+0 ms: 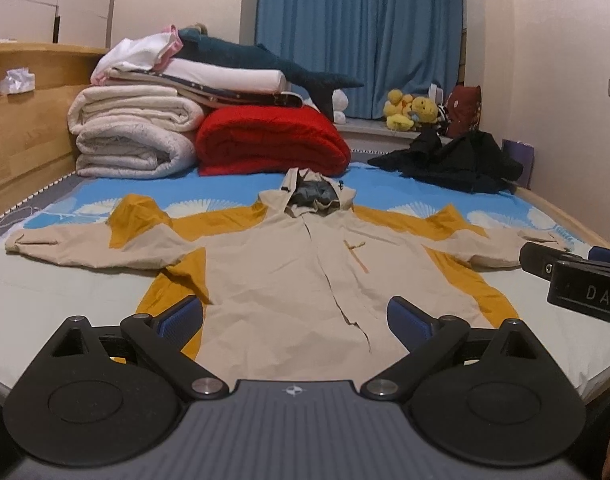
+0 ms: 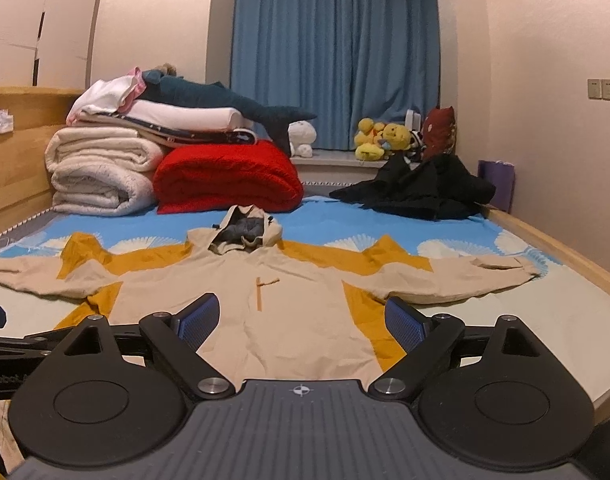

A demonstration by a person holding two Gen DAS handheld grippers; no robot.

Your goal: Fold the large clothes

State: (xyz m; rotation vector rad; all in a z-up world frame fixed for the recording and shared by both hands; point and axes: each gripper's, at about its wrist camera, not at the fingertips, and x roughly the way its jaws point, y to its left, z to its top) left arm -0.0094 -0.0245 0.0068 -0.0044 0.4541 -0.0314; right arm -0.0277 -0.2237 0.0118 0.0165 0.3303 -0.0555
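Note:
A beige and mustard hooded jacket [image 1: 289,264] lies flat, front up, on the bed, both sleeves spread out sideways and the hood toward the far end. It also shows in the right wrist view [image 2: 289,292]. My left gripper [image 1: 295,320] is open and empty, hovering over the jacket's lower hem. My right gripper [image 2: 301,322] is open and empty, over the hem's right half. The right gripper's body shows at the right edge of the left wrist view [image 1: 577,276].
The bed [image 1: 65,292] has a blue patterned sheet. Folded white quilts [image 1: 133,136] and a red blanket [image 1: 269,140] are stacked at its far left. A black garment heap [image 1: 457,160] lies far right. A wooden headboard [image 1: 21,132] runs along the left.

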